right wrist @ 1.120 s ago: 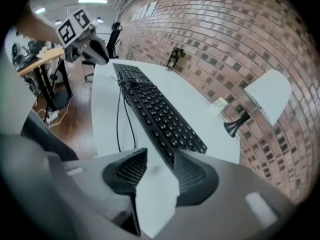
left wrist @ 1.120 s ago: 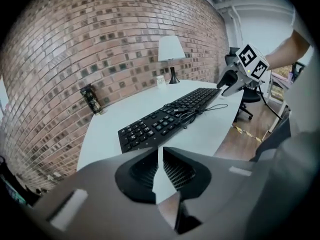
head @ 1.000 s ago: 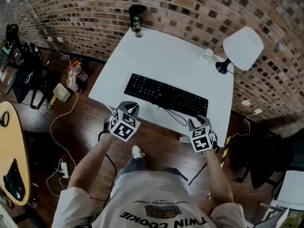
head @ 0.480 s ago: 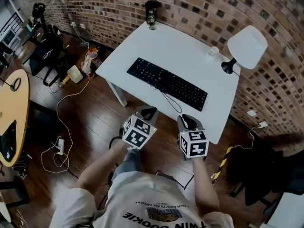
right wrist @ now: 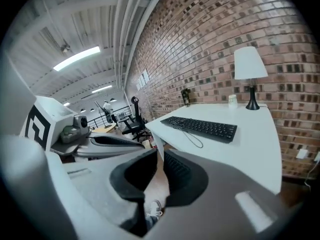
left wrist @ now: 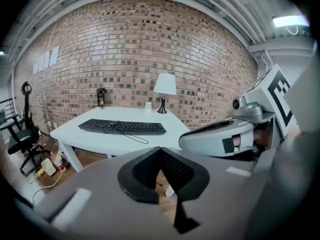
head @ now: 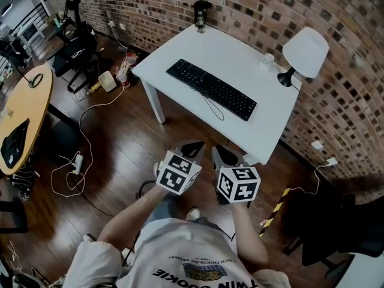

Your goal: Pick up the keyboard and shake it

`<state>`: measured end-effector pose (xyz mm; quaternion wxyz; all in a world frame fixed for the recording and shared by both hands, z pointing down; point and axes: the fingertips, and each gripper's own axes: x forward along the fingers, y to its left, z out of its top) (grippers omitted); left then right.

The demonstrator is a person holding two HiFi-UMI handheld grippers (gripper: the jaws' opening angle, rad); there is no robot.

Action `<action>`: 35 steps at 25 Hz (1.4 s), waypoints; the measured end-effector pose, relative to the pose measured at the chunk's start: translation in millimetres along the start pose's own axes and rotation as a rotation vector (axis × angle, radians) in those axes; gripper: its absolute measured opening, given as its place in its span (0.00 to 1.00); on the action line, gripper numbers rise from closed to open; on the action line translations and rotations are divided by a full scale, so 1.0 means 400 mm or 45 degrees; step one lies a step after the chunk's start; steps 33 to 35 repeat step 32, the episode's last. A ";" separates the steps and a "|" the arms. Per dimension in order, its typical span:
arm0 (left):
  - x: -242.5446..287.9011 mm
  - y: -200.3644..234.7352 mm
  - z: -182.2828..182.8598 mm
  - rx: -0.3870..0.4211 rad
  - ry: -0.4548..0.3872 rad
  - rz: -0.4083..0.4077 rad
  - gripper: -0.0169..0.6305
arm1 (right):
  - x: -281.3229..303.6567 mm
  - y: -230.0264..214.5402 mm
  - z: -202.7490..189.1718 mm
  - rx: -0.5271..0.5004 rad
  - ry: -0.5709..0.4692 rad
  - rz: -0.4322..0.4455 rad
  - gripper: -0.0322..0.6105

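The black keyboard (head: 210, 89) lies flat on the white table (head: 240, 50), its cable looping toward the front edge. Both grippers hang over the wooden floor, well short of the table and close together. My left gripper (head: 193, 147) is shut with nothing in it; its pads meet in the left gripper view (left wrist: 160, 150), and the keyboard (left wrist: 122, 126) lies far ahead. My right gripper (head: 221, 153) is closing, with a narrow gap (right wrist: 160, 156) and nothing between the jaws. The keyboard (right wrist: 202, 127) is out of its reach.
A white lamp (head: 305, 54), a small white cup (head: 268, 57) and a black tumbler (head: 201, 14) stand along the table's far side by the brick wall. Cables and a power strip (head: 77, 162) lie on the floor at left, near a round wooden table (head: 24, 119).
The person has stepped back from the table. Both grippers have drawn away from the keyboard's front edge and come close together over the floor. The keyboard stays on the table.
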<state>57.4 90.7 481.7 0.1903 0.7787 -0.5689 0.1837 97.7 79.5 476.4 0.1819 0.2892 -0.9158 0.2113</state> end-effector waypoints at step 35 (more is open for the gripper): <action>-0.536 -0.147 -0.270 -0.209 -0.085 0.188 0.04 | -0.242 0.512 -0.268 -0.105 0.016 0.115 0.05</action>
